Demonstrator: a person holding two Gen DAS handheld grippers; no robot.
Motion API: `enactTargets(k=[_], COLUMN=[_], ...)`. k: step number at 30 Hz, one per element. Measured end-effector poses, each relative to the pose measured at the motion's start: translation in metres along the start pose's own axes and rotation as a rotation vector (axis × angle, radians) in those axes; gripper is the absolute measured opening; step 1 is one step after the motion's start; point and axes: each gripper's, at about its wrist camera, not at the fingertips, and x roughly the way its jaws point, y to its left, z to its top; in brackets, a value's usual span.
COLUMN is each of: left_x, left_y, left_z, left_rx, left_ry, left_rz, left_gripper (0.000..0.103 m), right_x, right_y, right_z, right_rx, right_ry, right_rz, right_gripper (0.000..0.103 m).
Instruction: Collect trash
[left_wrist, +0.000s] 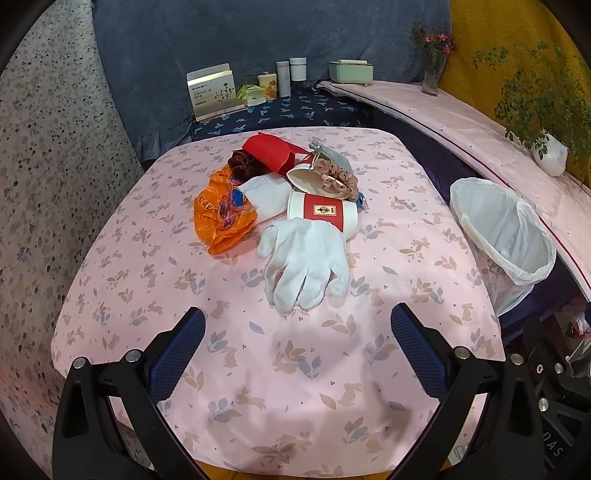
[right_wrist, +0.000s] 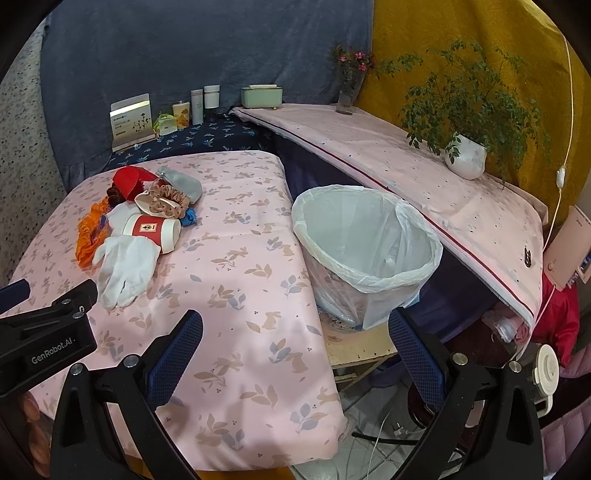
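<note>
A pile of items lies on the pink rabbit-print table (left_wrist: 258, 369): a white glove (left_wrist: 306, 258), a red-and-white paper cup on its side (left_wrist: 321, 212), an orange plastic bag (left_wrist: 221, 218), a red box (left_wrist: 273, 151), a beige scrunchie (left_wrist: 340, 181) and a grey pouch (left_wrist: 332, 155). My left gripper (left_wrist: 297, 328) is open and empty, just short of the glove. A bin lined with a white bag (right_wrist: 365, 236) stands right of the table. My right gripper (right_wrist: 295, 332) is open and empty, over the table's right edge, before the bin. The pile also shows in the right wrist view (right_wrist: 140, 229).
A dark blue shelf (left_wrist: 280, 110) behind the table holds a card box, jars and bottles. A long pink-covered ledge (right_wrist: 406, 166) on the right carries a potted plant (right_wrist: 465, 155), a flower vase (right_wrist: 349, 92) and a green box (right_wrist: 261, 96).
</note>
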Motion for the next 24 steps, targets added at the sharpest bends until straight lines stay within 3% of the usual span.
enactTargets(k=[24], left_x=[0.0002], left_y=[-0.0003], left_z=[-0.0010], left_rx=[0.004], left_ry=[-0.003], left_rz=[0.008], left_gripper=[0.096], right_x=[-0.0013], right_y=[0.0010], right_z=[0.0010], right_rx=[-0.001], right_ry=[-0.005], right_rz=[0.000], right_gripper=[0.096])
